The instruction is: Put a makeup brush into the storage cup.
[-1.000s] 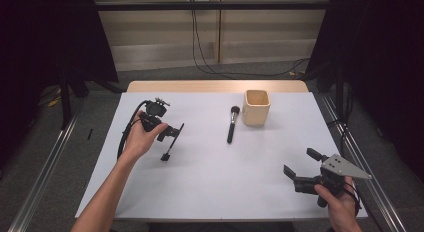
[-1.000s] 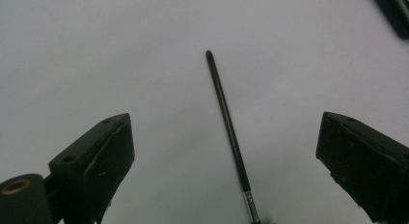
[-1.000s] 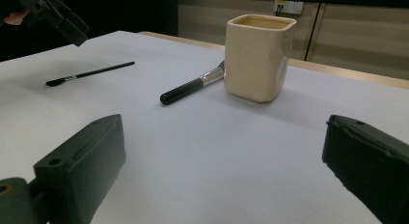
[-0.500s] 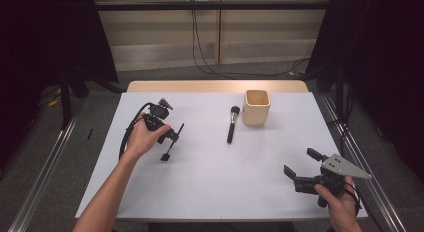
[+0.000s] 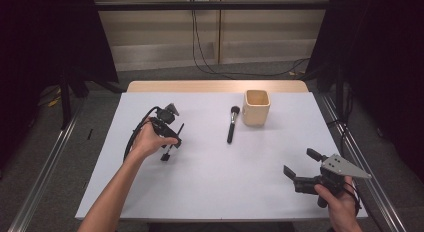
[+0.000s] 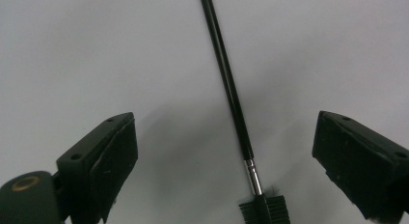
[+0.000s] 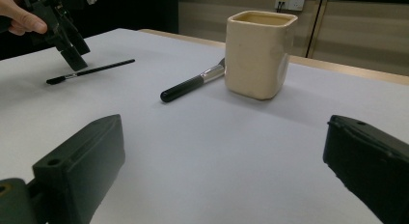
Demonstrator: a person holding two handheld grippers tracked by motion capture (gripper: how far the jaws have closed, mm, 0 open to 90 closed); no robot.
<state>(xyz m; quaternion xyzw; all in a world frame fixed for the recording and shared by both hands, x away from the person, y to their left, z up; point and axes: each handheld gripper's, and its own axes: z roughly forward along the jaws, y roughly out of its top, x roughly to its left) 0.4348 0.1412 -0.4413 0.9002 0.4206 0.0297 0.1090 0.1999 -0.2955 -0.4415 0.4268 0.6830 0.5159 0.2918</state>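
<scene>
I have the left gripper [image 5: 170, 142] poised over the thin eyebrow brush [image 6: 234, 101], left of centre in the high view. Its jaws stand wide apart and hold nothing, so that they straddle the slim handle; in the left gripper view the handle runs from the top middle of the frame down between the two black jaws, with a short silver ferrule and a stubby dark bristle head at the bottom edge. I judge that I am lining up a pinch across that handle, which is why the gripper tilts down towards the table [image 5: 210, 182].

The handle looks hard, glossy and very narrow, lying flat on the matte white table cover, so I expect it to roll or slip if the jaws close off centre.

The right gripper [image 5: 305, 169] waits at the lower right of the high view, held low and level, its jaws also spread and gripping nothing. It looks along the table at the cream cup [image 7: 258, 52], a squarish ceramic-looking holder with rounded corners and a smooth dull glaze, in the upper middle of its frame. Lying just beside the cup is the larger makeup brush [image 7: 193, 84], with a thick black handle and a metal collar. I take the cup to be where the brushes should go.
</scene>
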